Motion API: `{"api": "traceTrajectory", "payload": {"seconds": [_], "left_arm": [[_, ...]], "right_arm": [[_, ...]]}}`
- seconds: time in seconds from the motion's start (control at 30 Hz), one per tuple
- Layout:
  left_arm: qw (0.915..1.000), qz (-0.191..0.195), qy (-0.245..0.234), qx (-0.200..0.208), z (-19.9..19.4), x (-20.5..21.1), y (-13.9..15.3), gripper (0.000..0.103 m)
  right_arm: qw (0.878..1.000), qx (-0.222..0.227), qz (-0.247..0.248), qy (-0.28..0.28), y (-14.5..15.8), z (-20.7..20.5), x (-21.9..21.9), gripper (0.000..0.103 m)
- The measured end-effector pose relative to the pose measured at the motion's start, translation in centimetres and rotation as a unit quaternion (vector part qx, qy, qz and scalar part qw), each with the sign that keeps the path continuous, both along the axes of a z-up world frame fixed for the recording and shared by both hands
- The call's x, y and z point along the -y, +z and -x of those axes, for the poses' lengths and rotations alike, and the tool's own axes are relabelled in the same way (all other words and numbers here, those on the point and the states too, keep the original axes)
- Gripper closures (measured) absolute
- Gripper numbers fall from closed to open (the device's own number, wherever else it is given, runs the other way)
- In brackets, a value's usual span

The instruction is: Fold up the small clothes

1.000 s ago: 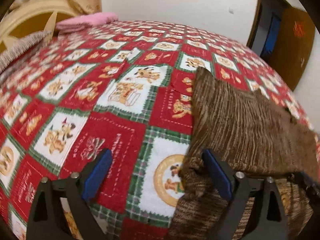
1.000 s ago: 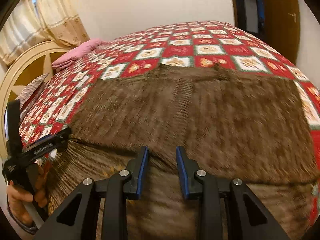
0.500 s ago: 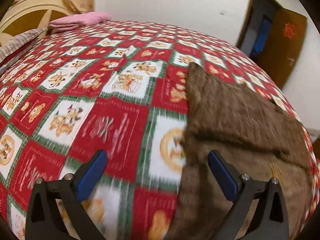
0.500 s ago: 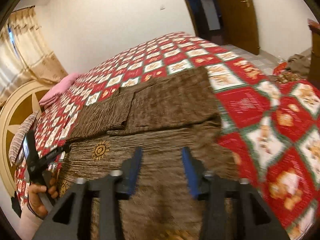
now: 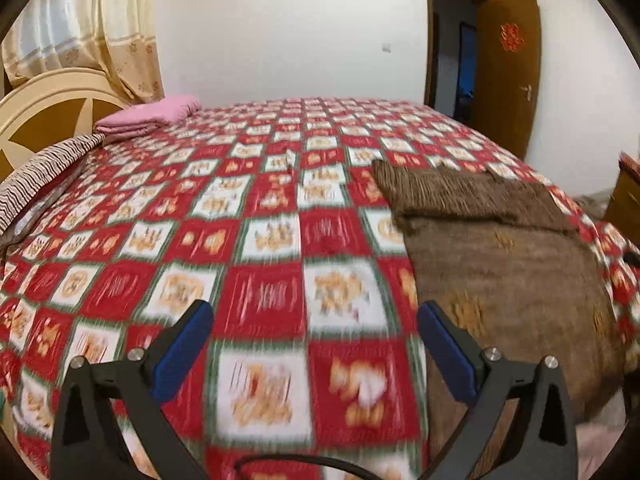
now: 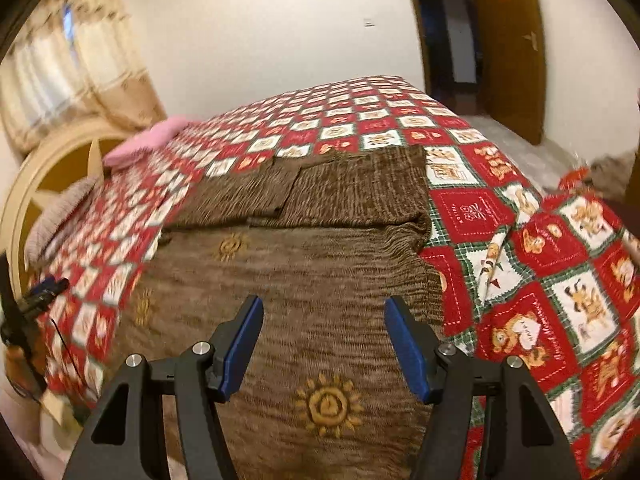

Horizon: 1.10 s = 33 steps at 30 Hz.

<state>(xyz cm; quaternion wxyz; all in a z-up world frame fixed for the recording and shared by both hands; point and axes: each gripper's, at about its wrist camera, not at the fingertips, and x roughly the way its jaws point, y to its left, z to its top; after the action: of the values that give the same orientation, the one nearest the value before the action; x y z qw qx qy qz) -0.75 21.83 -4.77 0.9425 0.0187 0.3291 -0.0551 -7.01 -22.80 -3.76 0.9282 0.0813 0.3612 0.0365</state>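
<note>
A brown knitted garment [image 6: 312, 264] with yellow sun motifs lies on the bed, its far part folded over onto itself. It also shows at the right in the left wrist view [image 5: 500, 252]. My right gripper [image 6: 324, 344] is open and empty, raised above the garment's near part. My left gripper [image 5: 316, 344] is open and empty above the bedspread, left of the garment's edge. The left gripper also shows at the left edge of the right wrist view [image 6: 40, 292].
The bed is covered by a red, white and green checked bedspread [image 5: 240, 240]. A pink folded cloth [image 5: 148, 116] and a striped pillow [image 5: 36, 184] lie near the headboard [image 5: 44, 108]. An open brown door [image 5: 508, 72] stands beyond the bed's far right.
Both grippers have pulled up and back from the garment. The right gripper, narrow a second ago, has opened wide. The garment's far part stays folded on the bed.
</note>
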Motion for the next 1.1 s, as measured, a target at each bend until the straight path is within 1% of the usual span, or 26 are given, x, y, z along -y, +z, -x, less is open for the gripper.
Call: {"api": "traceTrajectory", "payload": {"seconds": [0.1,0.23,0.37,0.43,0.5,0.53,0.57,0.6,0.63,0.67,0.7,0.73,0.77,0.8,0.83,0.87,0.93,0.97,1.0,1.03,1.07,1.1], "left_arm": [[0.9998,-0.004,-0.016,-0.007,1.7,0.3,-1.0,0.000],[0.9986,-0.006,-0.052,-0.001,2.8,2.1,-1.4,0.000],[0.9957,-0.014,-0.087,0.028,3.6,4.3,-0.3,0.000],[0.9945,-0.018,-0.097,0.033,4.2,4.7,-0.1,0.000],[0.9926,-0.038,-0.107,0.043,4.9,5.4,0.0,0.000],[0.9915,-0.056,-0.107,0.050,5.2,5.7,0.1,0.000],[0.9894,-0.084,-0.101,0.062,5.6,6.0,0.3,0.000],[0.9859,-0.118,-0.090,0.078,6.0,6.3,0.5,0.000],[0.9838,-0.134,-0.082,0.086,6.1,6.4,0.6,0.000],[0.9780,-0.168,-0.066,0.104,6.4,6.5,0.9,0.000],[0.9688,-0.208,-0.047,0.126,6.8,6.6,1.3,0.000],[0.9637,-0.226,-0.038,0.137,7.0,6.5,1.4,0.000],[0.9516,-0.263,-0.020,0.159,7.3,6.5,1.6,0.000],[0.9429,-0.283,-0.007,0.175,7.5,6.3,1.9,0.000],[0.9361,-0.294,0.002,0.193,7.8,6.0,2.4,0.000],[0.9355,-0.287,0.007,0.206,8.2,5.5,3.1,0.000],[0.9465,-0.243,0.004,0.212,8.5,4.5,4.7,0.000],[0.9573,-0.195,0.001,0.214,8.7,3.4,5.8,0.000],[0.9615,-0.174,-0.002,0.213,8.8,3.1,6.1,0.000],[0.9676,-0.142,-0.009,0.209,8.8,2.6,6.6,0.000],[0.9741,-0.104,-0.019,0.199,8.7,1.8,7.0,0.000],[0.9760,-0.093,-0.023,0.196,8.6,1.8,7.0,0.000]], "right_arm": [[1.000,-0.016,0.013,0.014,0.0,1.2,0.4,0.039],[0.999,-0.037,0.036,0.004,0.1,3.5,1.8,0.039],[0.997,-0.070,0.028,-0.012,-0.9,6.0,3.3,0.039],[0.996,-0.089,0.022,-0.016,-1.9,7.1,3.6,0.039],[0.994,-0.110,-0.008,-0.008,-3.2,8.3,3.7,0.040],[0.993,-0.119,-0.016,-0.003,-3.8,8.4,3.4,0.041],[0.991,-0.132,-0.016,0.004,-4.5,8.7,3.0,0.042],[0.989,-0.148,-0.001,0.007,-5.4,8.8,2.4,0.042],[0.987,-0.163,0.015,0.005,-6.1,8.8,2.1,0.043],[0.985,-0.171,0.020,0.002,-6.5,8.7,1.9,0.045],[0.983,-0.181,0.013,-0.008,-7.1,8.6,2.2,0.045],[0.982,-0.187,0.004,-0.023,-7.5,8.6,2.6,0.047],[0.981,-0.189,-0.002,-0.038,-7.8,8.7,3.1,0.050],[0.982,-0.185,-0.001,-0.045,-7.7,8.8,3.3,0.050],[0.982,-0.186,-0.009,-0.041,-7.6,8.9,3.4,0.050],[0.981,-0.188,-0.016,-0.037,-7.6,8.9,3.3,0.050],[0.979,-0.197,-0.043,-0.018,-8.0,8.9,2.9,0.050],[0.978,-0.204,-0.049,-0.014,-8.4,8.8,2.8,0.050],[0.975,-0.215,-0.049,-0.015,-9.1,8.8,2.7,0.050],[0.973,-0.223,-0.049,-0.018,-9.7,8.6,2.8,0.050],[0.971,-0.231,-0.054,-0.021,-10.3,8.6,2.9,0.057],[0.969,-0.237,-0.064,-0.024,-10.9,8.6,3.2,0.062]]}}
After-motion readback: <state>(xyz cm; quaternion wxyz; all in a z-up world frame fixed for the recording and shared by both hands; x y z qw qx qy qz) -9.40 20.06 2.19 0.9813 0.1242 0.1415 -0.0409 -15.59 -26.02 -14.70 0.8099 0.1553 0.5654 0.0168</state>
